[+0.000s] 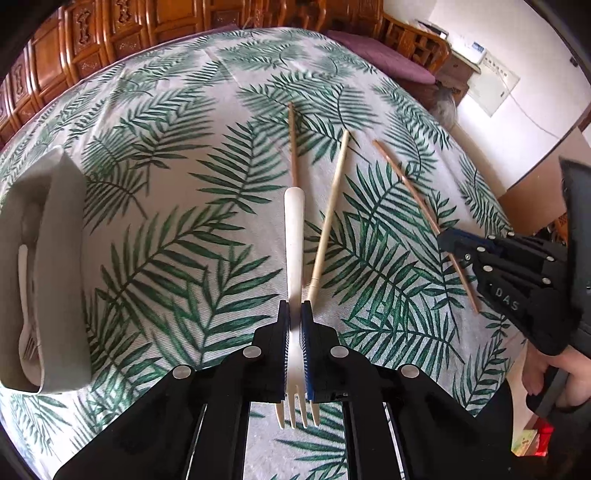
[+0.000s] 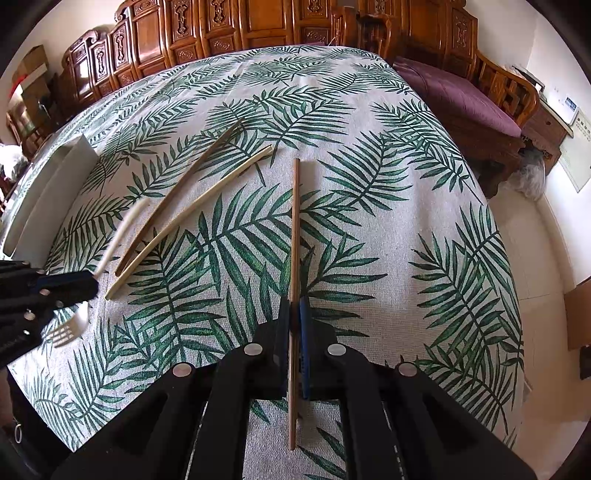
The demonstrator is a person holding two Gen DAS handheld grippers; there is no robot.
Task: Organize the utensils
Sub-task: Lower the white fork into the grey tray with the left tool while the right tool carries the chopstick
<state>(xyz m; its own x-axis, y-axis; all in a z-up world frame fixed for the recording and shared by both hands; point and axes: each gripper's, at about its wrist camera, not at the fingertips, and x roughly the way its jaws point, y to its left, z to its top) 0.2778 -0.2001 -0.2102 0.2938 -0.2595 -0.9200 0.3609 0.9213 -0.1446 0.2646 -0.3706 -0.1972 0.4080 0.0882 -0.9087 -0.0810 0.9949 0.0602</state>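
My left gripper is shut on a white fork, handle pointing away, tines toward the camera; it also shows in the right wrist view. My right gripper is shut on a brown chopstick, which shows at the right in the left wrist view. A pale chopstick and another brown chopstick lie on the leaf-print tablecloth. A grey-white utensil holder at the left holds white utensils.
The right gripper and the hand holding it are at the right edge of the left wrist view. Carved wooden cabinets stand behind the table. A wooden bench with a purple cushion stands to the right.
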